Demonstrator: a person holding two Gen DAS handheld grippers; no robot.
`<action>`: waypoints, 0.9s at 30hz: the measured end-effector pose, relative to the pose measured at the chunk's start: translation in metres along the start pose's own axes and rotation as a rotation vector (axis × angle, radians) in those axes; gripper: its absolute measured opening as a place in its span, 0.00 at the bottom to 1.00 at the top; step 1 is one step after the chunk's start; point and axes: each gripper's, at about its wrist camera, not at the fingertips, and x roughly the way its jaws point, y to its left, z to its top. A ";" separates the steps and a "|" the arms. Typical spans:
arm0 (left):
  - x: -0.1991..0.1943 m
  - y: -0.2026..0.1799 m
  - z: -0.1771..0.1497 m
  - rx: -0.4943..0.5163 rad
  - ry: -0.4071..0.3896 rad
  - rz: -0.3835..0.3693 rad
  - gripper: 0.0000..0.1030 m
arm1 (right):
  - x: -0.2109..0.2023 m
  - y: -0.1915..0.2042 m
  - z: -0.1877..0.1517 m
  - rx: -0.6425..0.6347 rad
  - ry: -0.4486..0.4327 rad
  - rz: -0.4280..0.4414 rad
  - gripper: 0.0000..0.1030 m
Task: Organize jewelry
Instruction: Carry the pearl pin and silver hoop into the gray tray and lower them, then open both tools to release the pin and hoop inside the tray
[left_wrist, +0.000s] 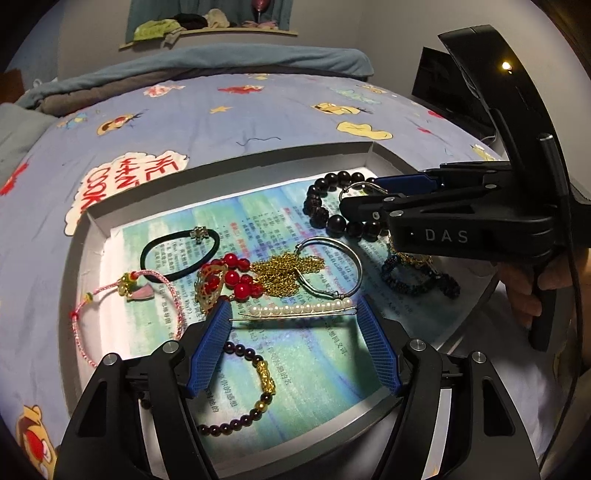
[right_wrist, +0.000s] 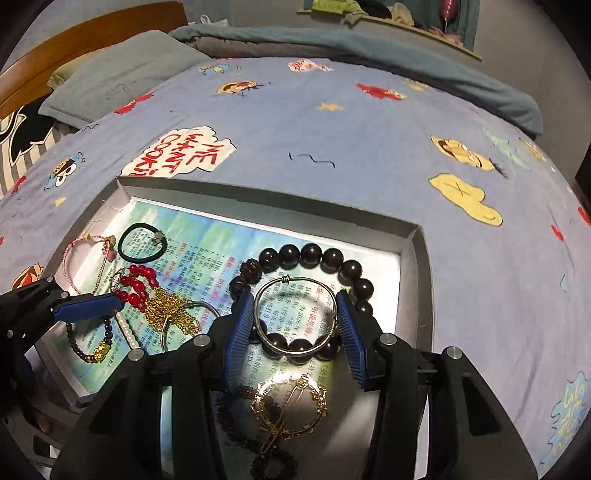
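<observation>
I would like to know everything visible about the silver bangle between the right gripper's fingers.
The silver bangle is a thin round hoop of shiny metal, its ends joined by small wire wraps at the top and lower right. It lies over the near part of the dark bead bracelet in the grey tray. The right gripper is open, its blue fingers close on either side; contact cannot be told.

One tray (left_wrist: 236, 162) holds two silver bangles (left_wrist: 334, 267) (right_wrist: 295, 317), one hair tie (left_wrist: 177, 254), one pearl pin (left_wrist: 299, 308), and several bead bracelets (left_wrist: 328, 210).
</observation>
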 end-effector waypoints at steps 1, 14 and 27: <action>0.000 0.000 0.000 0.001 0.000 0.000 0.68 | 0.000 0.000 0.000 0.001 0.000 0.001 0.44; -0.004 0.002 0.000 -0.008 -0.009 0.024 0.76 | -0.003 0.002 -0.002 0.005 -0.010 0.000 0.51; -0.052 -0.007 0.003 0.002 -0.093 0.090 0.84 | -0.064 -0.012 -0.022 0.051 -0.082 0.007 0.66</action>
